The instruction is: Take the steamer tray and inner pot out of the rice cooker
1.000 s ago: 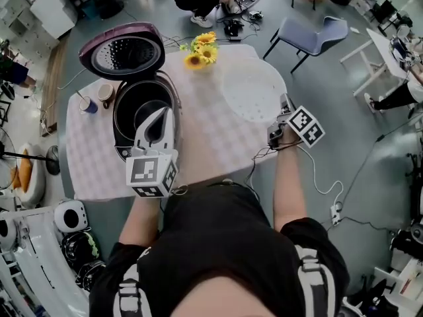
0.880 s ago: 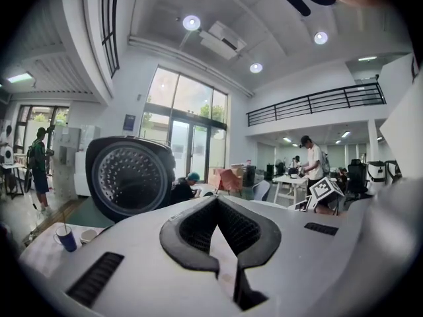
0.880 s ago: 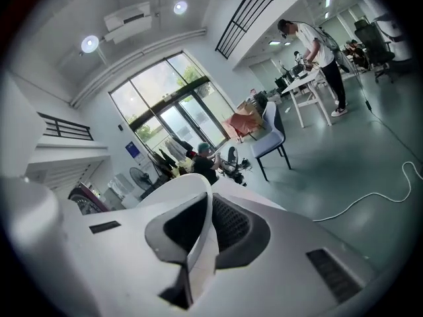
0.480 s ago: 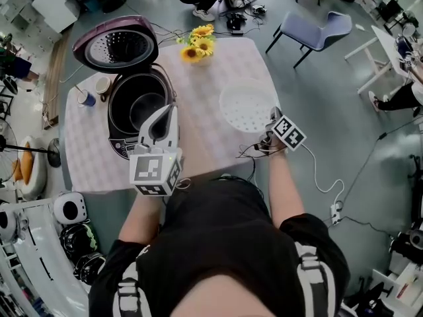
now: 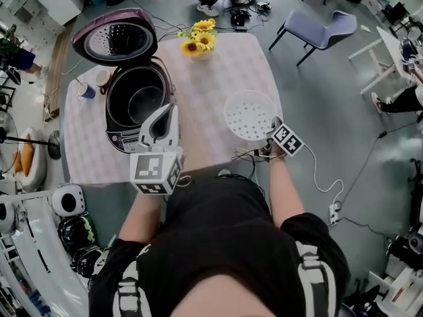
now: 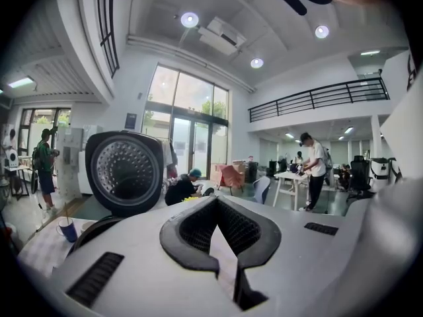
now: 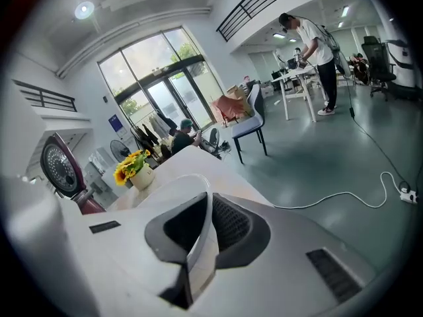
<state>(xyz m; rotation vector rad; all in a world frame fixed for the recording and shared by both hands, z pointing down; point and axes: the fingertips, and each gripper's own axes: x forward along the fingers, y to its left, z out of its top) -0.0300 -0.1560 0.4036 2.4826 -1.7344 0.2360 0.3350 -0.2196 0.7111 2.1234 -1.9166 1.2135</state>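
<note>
The open rice cooker (image 5: 117, 137) stands at the table's left with its purple lid (image 5: 114, 37) raised, and the dark inner pot (image 5: 135, 98) sits inside it. My left gripper (image 5: 165, 108) hovers at the cooker's front right rim, shut and empty; in the left gripper view its jaws (image 6: 215, 207) point toward the lid (image 6: 129, 170). My right gripper (image 5: 271, 131) is shut on the near rim of the white perforated steamer tray (image 5: 248, 114), low over the table's right side. In the right gripper view the tray's rim (image 7: 165, 187) runs between the jaws. Whether the tray rests on the cloth I cannot tell.
A vase of sunflowers (image 5: 198, 37) stands at the table's far edge. A blue cup (image 5: 86, 90) and a pale cup (image 5: 102, 78) sit left of the cooker. The table's right edge (image 5: 277, 98) runs just beside the tray. A chair (image 5: 317, 32) stands beyond, and a cable (image 5: 324, 183) trails on the floor.
My right gripper has sunk with the steamer tray toward the table's near right part. The left gripper has drifted slightly along the cooker's front, still shut.
</note>
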